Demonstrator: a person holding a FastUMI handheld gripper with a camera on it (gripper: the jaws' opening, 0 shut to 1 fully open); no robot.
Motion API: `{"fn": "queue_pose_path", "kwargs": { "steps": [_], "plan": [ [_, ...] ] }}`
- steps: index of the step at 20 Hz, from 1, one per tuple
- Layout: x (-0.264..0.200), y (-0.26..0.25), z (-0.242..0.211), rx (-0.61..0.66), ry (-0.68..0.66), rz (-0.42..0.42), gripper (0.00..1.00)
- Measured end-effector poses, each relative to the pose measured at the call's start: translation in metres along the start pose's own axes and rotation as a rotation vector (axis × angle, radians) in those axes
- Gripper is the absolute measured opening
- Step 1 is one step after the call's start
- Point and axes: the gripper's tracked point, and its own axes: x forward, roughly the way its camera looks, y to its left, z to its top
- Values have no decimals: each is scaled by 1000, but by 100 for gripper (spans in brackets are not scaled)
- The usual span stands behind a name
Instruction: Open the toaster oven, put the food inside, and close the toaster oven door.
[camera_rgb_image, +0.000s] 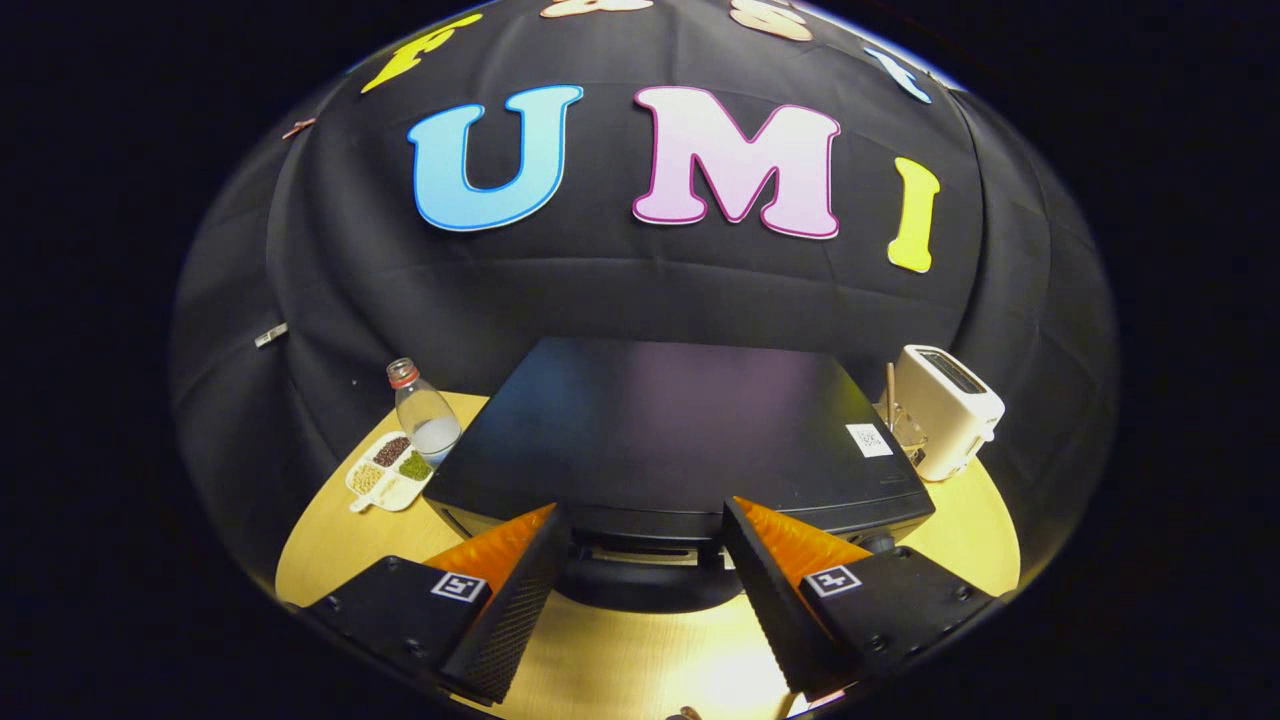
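Note:
The black toaster oven (660, 430) stands on the round wooden table (330, 550), seen from above and in front. Its dark curved door handle (640, 590) lies at the oven's front, between my two fingers and just below their tips. My gripper (642, 508) is open, with the orange-and-black fingers (510, 590) on either side of the handle and not pressing on it. From this steep angle I cannot tell how far the door stands from the oven's front.
To the left of the oven sit a white divided dish of beans and grains (390, 470) and a clear bottle with a red cap (425, 415). On its right stand a white pop-up toaster (945, 410) and a small glass with a stick (900, 425).

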Motion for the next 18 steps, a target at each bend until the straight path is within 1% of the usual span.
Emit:
{"fn": "queue_pose_path", "kwargs": {
  "steps": [2,3,5,6,7,12,16,18],
  "plan": [
    [-3,-1,-4,-28,-4,-12,99],
    [-3,0,-17,-15,43,-1,99],
    [-3,-3,-23,88,47,8,99],
    [-4,-4,-24,99,57,14,97],
    [-4,-8,-22,87,59,-5,99],
    [-12,-2,-29,-8,56,-1,100],
    [-26,-1,-44,-3,78,1,98],
    [-35,1,-54,-25,91,-2,98]
  ]
}}
